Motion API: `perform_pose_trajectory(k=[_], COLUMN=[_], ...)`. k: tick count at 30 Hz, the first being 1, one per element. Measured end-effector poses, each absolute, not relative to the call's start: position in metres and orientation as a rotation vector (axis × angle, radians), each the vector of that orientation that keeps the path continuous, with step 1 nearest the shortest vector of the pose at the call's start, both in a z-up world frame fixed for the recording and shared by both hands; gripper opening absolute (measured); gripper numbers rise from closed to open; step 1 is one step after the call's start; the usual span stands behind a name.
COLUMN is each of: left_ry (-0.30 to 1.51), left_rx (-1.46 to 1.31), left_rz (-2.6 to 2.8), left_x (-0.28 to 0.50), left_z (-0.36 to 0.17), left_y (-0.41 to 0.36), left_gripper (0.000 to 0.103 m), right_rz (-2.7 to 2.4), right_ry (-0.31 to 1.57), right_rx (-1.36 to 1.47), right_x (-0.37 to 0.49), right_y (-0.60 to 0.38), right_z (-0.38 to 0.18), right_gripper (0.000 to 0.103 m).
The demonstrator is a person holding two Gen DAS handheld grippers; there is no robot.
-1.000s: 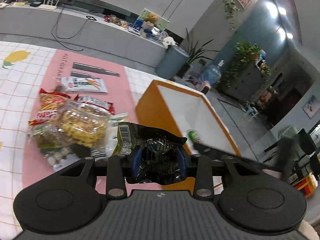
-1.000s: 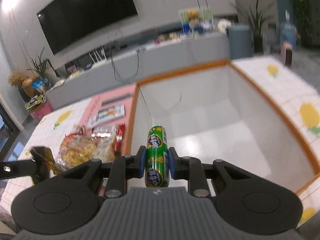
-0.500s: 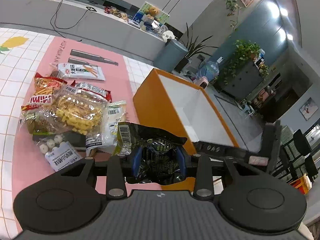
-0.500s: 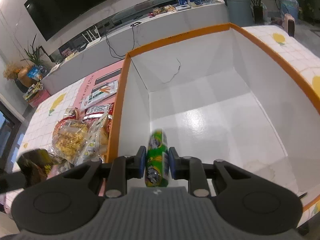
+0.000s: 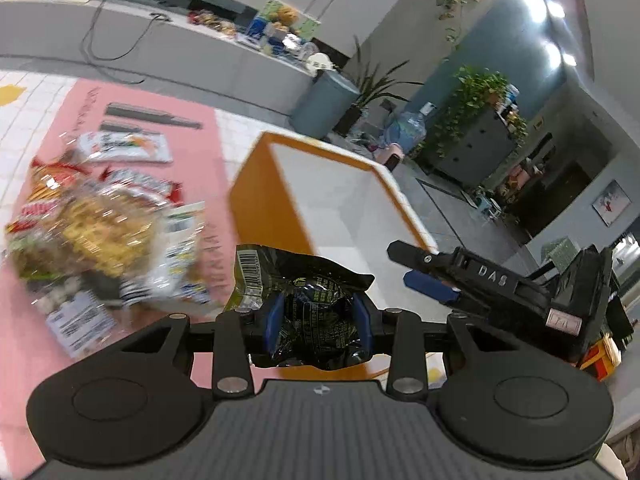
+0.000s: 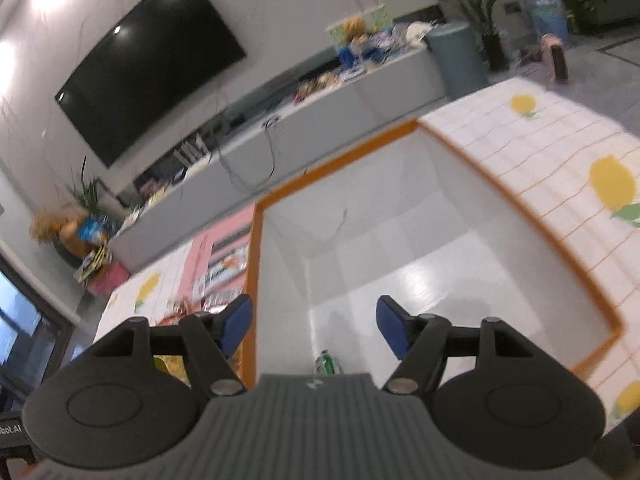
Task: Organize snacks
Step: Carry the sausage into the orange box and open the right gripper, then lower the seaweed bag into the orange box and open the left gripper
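Note:
My left gripper point(image 5: 318, 322) is shut on a crumpled black snack packet point(image 5: 308, 304) with a barcode, held just left of the orange box point(image 5: 272, 216) with white inner walls. My right gripper point(image 6: 314, 326) hangs over that box point(image 6: 420, 264) with its jaws opening and nothing between them. The green tube snack point(image 6: 328, 362) lies on the box floor below it, mostly hidden by the gripper body. In the left wrist view the right gripper point(image 5: 436, 276) reaches in over the box's right rim.
A pile of snack bags point(image 5: 100, 232) lies on the pink mat point(image 5: 160, 152) left of the box, with a flat white packet point(image 5: 124, 146) beyond it. The lemon-print tablecloth point(image 6: 560, 152) runs right of the box. A grey counter point(image 6: 320, 112) stands behind.
The right gripper's jaws spread and let go of the green tube snack, which dropped to the box floor. The left gripper, still holding the black packet, shifted toward the box.

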State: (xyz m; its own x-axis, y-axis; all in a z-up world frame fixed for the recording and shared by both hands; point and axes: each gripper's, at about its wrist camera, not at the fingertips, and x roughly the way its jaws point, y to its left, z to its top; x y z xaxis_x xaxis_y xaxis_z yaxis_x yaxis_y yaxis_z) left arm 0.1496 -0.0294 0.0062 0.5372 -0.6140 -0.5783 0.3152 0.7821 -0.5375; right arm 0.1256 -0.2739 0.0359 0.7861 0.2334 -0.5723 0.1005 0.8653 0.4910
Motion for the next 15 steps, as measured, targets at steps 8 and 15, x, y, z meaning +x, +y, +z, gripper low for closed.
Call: perform_pose_trajectory(k=[8, 15], left_ry=[0.824, 0.867], left_rx=[-0.346, -0.273], left_rz=[-0.652, -0.673], left_x=[0.168, 0.187], left_z=[0.02, 0.002], left_y=[-0.103, -0.159], left_gripper=[0.042, 0.042], right_rz=[0.035, 0.0], right_ry=[0.574, 0.503], right_rx=[0.622, 0.652], right_x=[0.098, 0.083], right_y=[-0.306, -0.326], right_z=[0.047, 0.059], right_gripper=[0.067, 0.068])
